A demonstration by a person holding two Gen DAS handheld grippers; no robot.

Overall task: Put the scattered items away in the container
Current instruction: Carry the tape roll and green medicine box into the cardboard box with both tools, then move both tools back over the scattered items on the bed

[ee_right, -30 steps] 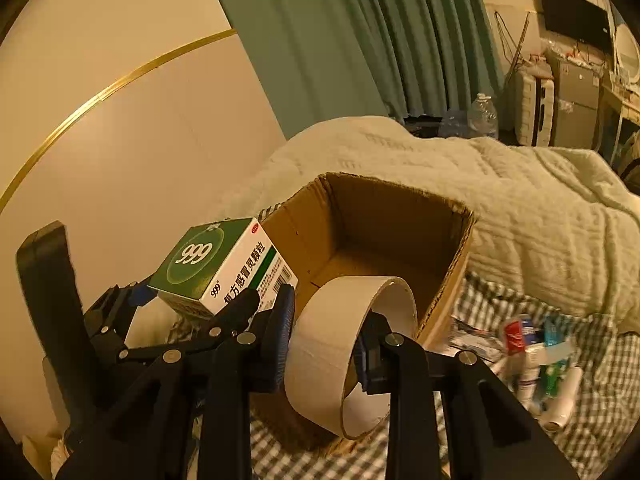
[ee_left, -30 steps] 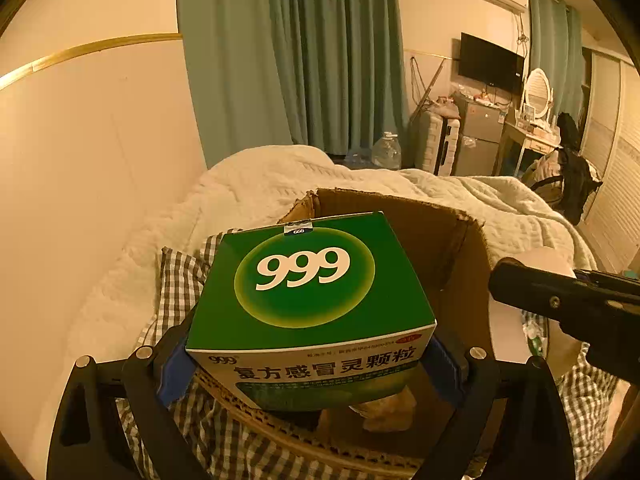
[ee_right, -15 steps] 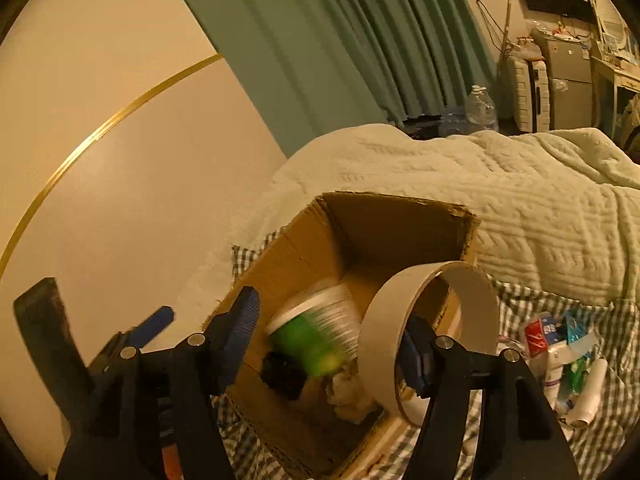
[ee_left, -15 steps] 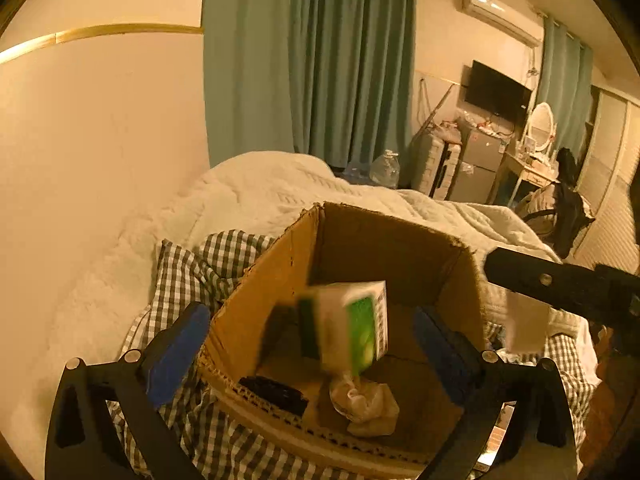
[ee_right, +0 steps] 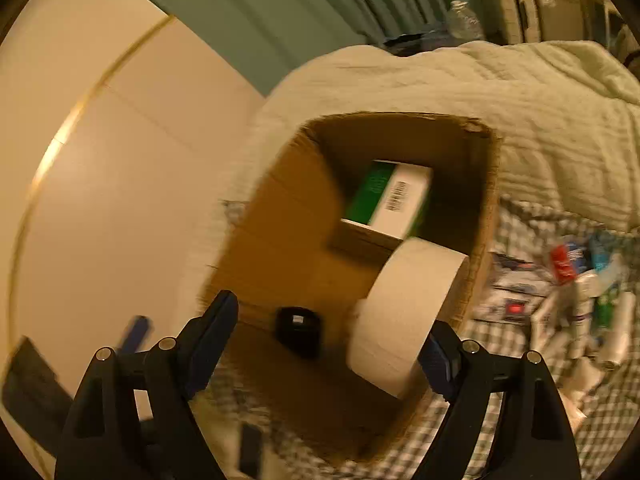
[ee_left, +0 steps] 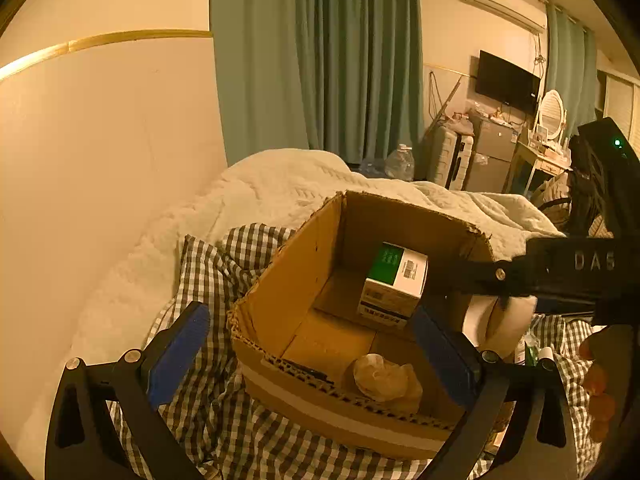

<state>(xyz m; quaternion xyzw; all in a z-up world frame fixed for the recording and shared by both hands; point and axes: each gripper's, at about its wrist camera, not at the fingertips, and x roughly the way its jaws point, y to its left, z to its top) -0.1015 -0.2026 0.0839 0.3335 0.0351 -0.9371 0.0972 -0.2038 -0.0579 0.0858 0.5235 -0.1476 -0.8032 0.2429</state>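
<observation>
An open cardboard box (ee_left: 280,272) sits on a checked cloth on the bed. The green and white medicine box (ee_left: 394,280) lies inside it at the far side, also in the right wrist view (ee_right: 388,196). A crumpled wad (ee_left: 386,376) and a small black item (ee_right: 298,330) lie on the box floor. My left gripper (ee_left: 316,344) is open and empty above the box's near rim. My right gripper (ee_right: 332,344) is open over the box; the pale tape roll (ee_right: 404,312) is loose by its right finger, blurred.
Several small tubes and packets (ee_right: 576,292) lie scattered on the checked cloth (ee_left: 208,264) right of the box. A white quilt (ee_left: 280,184) covers the bed behind. A wall is close on the left. The right gripper's body (ee_left: 560,276) crosses the left wrist view.
My left gripper opened and the medicine box fell into the cardboard box. My right gripper opened wide and the tape roll has come free of its fingers over the box.
</observation>
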